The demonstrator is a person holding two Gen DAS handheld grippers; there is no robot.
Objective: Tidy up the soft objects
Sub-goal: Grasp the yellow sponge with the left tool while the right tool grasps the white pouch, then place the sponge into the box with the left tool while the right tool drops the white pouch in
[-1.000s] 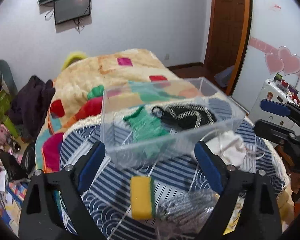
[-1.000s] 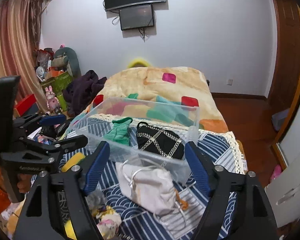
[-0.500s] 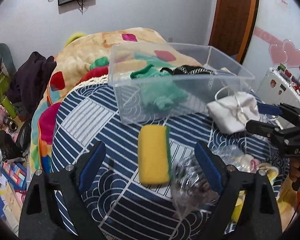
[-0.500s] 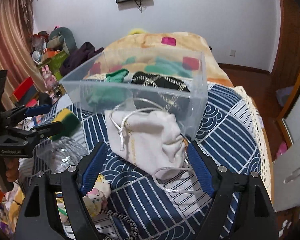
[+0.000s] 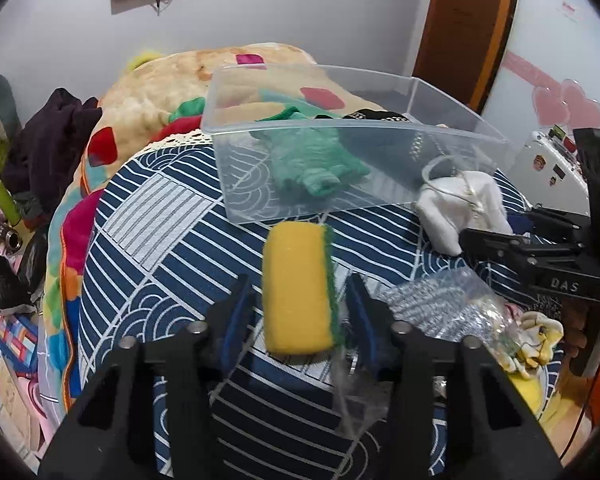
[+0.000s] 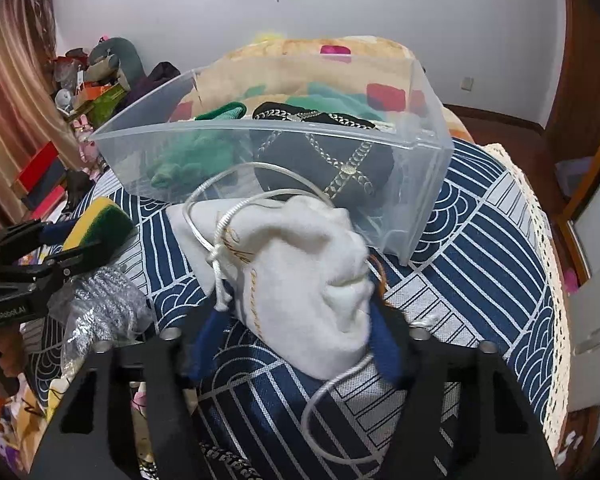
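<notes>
Blue and white cloth covers the table [image 5: 152, 216], and a bed with a bright blanket sits behind it. At the table's far side stands a clear box [image 5: 340, 136] with a green glove [image 5: 316, 160] and a black bag [image 6: 332, 160] inside.

In front of the box lies a yellow sponge [image 5: 296, 292]. Its long side points away from the left gripper [image 5: 300, 308], toward the box. The left jaws have just been closing and now sit on both sides of the sponge. A thin gap shows on the left side, so I cannot tell if they squeeze it yet.

Nearer the table's right edge, a white pouch [image 6: 300, 276] with a silver cord lies against the box. The right gripper [image 6: 296, 332] has just been closing too, and its blue pads press into the pouch and dent it. Both grippers point down at a slant. Each hand is nearest its own thing, and the box is just ahead.
</notes>
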